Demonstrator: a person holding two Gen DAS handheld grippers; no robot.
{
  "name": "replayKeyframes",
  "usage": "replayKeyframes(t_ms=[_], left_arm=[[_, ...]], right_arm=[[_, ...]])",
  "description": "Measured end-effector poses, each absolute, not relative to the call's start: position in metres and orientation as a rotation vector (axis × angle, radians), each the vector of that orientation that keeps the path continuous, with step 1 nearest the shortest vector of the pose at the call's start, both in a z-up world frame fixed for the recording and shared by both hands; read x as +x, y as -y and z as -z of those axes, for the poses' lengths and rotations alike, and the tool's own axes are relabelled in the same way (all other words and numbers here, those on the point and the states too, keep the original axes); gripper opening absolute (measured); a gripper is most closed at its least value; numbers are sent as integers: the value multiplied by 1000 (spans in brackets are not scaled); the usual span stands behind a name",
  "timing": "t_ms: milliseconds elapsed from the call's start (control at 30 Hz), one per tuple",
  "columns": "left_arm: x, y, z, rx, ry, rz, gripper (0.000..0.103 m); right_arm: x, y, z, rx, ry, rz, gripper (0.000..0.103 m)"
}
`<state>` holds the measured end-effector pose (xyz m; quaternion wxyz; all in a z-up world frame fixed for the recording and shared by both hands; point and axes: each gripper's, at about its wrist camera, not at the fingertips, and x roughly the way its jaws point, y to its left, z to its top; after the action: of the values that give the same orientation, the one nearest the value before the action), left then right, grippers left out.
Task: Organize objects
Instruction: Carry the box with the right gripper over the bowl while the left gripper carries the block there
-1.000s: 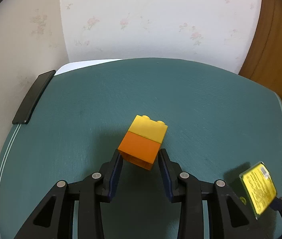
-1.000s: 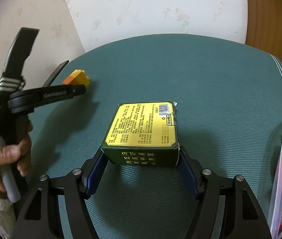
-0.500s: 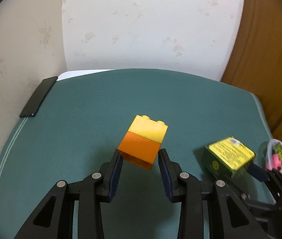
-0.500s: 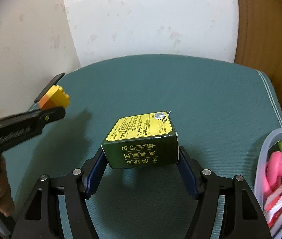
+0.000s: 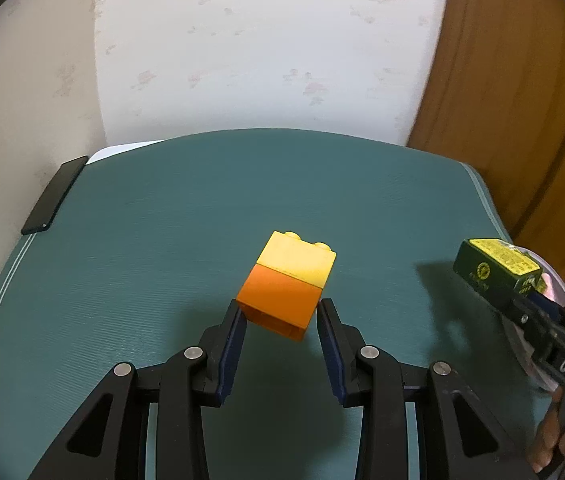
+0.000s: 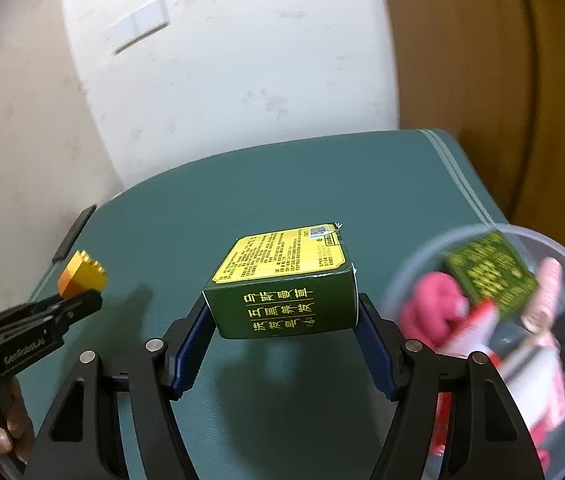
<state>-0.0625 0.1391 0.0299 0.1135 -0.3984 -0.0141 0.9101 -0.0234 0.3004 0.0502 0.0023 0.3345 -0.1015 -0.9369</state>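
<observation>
Two claws are gripping: my left claw [image 5: 280, 314] pinches the hard, light brick stack [image 5: 288, 282] by its orange sides; my right claw [image 6: 284, 334] squeezes the crushable green box [image 6: 282, 286] by its ends.

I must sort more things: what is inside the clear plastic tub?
The clear plastic tub holds a green-yellow packet, a pink item and red-white wrappers; anything underneath is covered.
</observation>
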Motion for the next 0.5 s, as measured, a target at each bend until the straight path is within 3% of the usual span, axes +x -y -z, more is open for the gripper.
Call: replayKeyframes(t_ms=[500], left_arm=[[-37,-201,-43,-1118,-23,-2509,39]], right_arm=[[27,-405,-70,1021,434,3128,69]])
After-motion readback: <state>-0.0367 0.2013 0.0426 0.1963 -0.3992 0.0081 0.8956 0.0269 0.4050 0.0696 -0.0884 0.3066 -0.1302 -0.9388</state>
